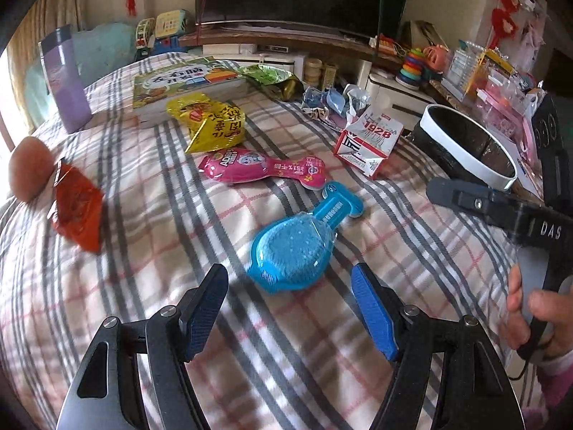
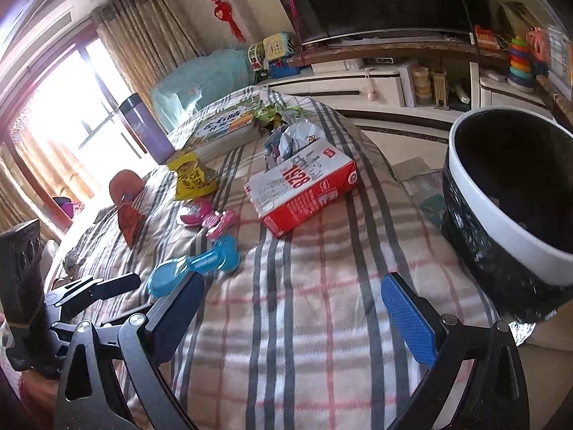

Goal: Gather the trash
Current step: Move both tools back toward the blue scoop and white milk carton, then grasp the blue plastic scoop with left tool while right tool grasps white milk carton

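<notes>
Trash lies scattered on a plaid blanket (image 1: pixel 150 215). A blue blister pack (image 1: pixel 297 247) sits just ahead of my left gripper (image 1: pixel 288 276), which is open with its pads off the pack. Beyond it are a pink pack (image 1: pixel 250 166), a yellow wrapper (image 1: pixel 215 125), a red-and-white carton (image 1: pixel 369 139) and an orange wrapper (image 1: pixel 77 208). My right gripper (image 2: pixel 292 283) hangs open over bare blanket with nothing between its fingers. The carton (image 2: pixel 304 186) lies ahead of it. A dark bin with a white rim (image 2: pixel 501 215) stands at its right.
A children's book (image 1: pixel 179 82), a purple tumbler (image 1: pixel 66 82) and a brown round thing (image 1: pixel 28 168) sit on the far left. Green (image 1: pixel 272 79) and crumpled blue wrappers (image 1: pixel 333 102) lie at the back. A hand (image 1: pixel 530 308) holds the right gripper. Toy-filled shelves stand behind.
</notes>
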